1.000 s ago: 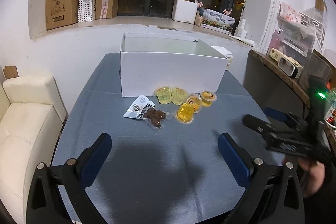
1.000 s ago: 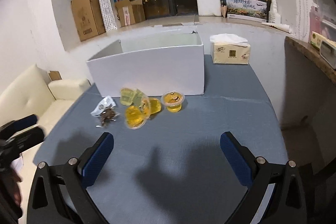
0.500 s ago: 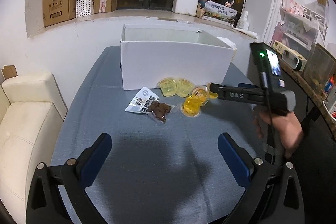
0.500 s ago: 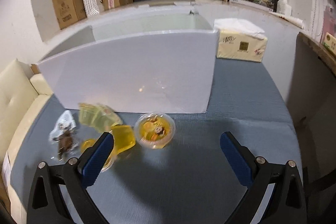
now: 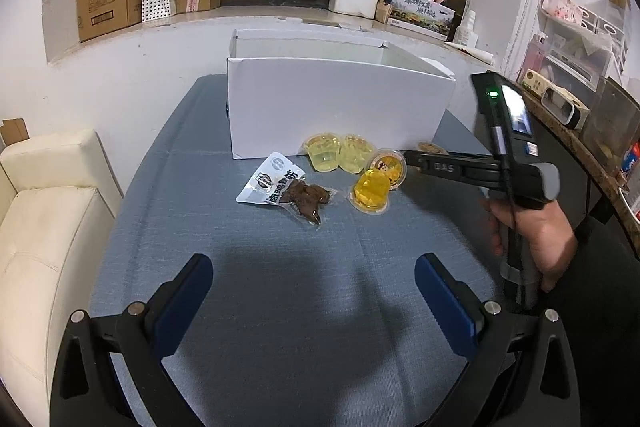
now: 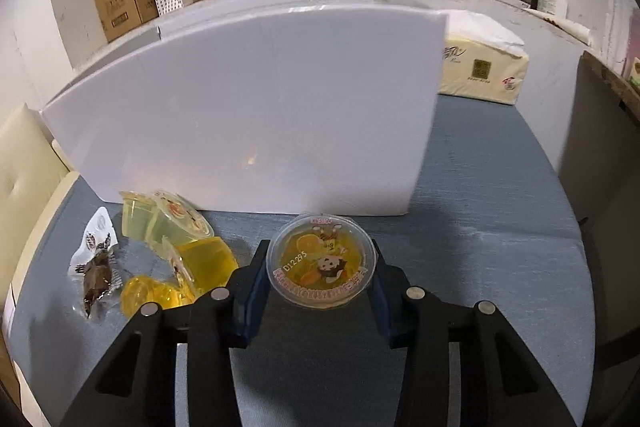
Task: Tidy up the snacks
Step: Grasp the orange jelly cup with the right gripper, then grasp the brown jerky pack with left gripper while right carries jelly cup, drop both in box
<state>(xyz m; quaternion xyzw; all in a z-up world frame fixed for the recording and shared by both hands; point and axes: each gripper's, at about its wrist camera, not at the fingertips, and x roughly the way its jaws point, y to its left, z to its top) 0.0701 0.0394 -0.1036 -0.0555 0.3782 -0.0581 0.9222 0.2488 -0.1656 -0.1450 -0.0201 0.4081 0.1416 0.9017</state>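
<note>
**Right jaws closing in on the first jelly cup**

My right jaws are standing narrowed around the orange jelly cup point(image 6: 321, 261), one blue pad on either side of its rim; whether the pads are actually pressing the cup yet I cannot tell, since a thin gap may remain at each side. The cup is sitting upright on the table point(image 6: 500, 267), directly between the jaws of my right gripper point(image 6: 318, 281) and just in front of the white box point(image 6: 256, 115). My left jaws are standing wide apart and holding nothing, with my left gripper point(image 5: 310, 293) hovering over bare cloth, well short of the snacks.

I am judging the task as barely begun. Nothing is showing inside the box from here, though its floor is hidden from both views. Left of my right jaws, the other jelly cups point(image 6: 172, 227) are lying tumbled together, touching one another, and the dried meat packet point(image 6: 96, 267) is lying beyond them. All of these are still waiting to be put away.

Compared with half a second ago, my right jaws have come forward and down from a wide spread behind the cup to a narrow stance around it. My left gripper is staying where it was, as wide as before.
</note>
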